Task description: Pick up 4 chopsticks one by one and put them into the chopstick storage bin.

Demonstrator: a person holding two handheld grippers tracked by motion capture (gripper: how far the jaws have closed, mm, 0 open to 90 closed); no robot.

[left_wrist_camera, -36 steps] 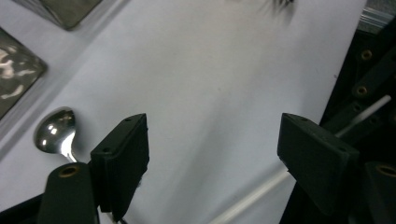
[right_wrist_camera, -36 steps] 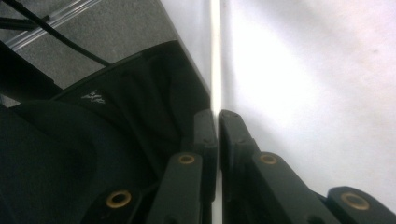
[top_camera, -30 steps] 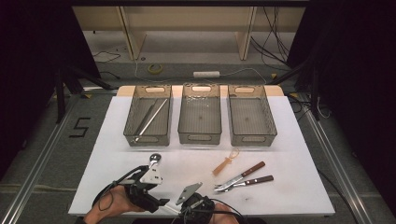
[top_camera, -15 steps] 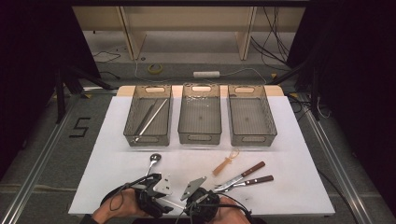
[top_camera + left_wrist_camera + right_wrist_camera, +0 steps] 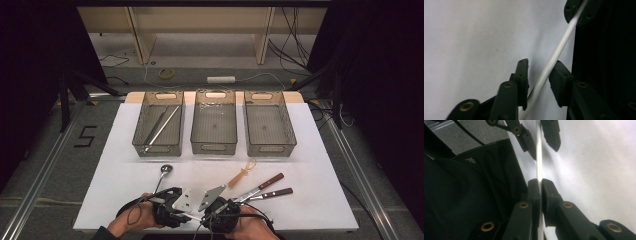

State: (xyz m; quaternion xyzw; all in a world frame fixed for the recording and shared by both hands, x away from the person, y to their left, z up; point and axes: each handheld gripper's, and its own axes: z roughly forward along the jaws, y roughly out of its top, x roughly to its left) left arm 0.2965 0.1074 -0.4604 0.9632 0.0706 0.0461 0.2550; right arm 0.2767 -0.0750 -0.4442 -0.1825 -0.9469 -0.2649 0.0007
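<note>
A thin pale metal rod (image 5: 538, 157) runs between both grippers at the table's front edge; its ends are hidden. My right gripper (image 5: 539, 185) is shut on it, pads pressed to both sides. My left gripper (image 5: 540, 72) has the rod (image 5: 550, 66) slanting between its jaws, which have just been closing, and a gap still shows at the left pad (image 5: 522, 75). In the high view the left gripper (image 5: 175, 212) and right gripper (image 5: 210, 217) sit close together, held by two hands. The right gripper view shows the left gripper (image 5: 541, 140) flanking the rod farther along.
A metal spoon (image 5: 166, 168) lies just beyond the left hand. Two brown-handled knives (image 5: 265, 187) and a small wooden piece (image 5: 242, 175) lie to the right. Three clear bins stand across the middle; the left bin (image 5: 142, 140) holds long metal tongs (image 5: 161, 125).
The left hand has shifted right, closer to the right hand, and the two grippers now sit side by side near the front edge. The spoon and knives lie as before.
</note>
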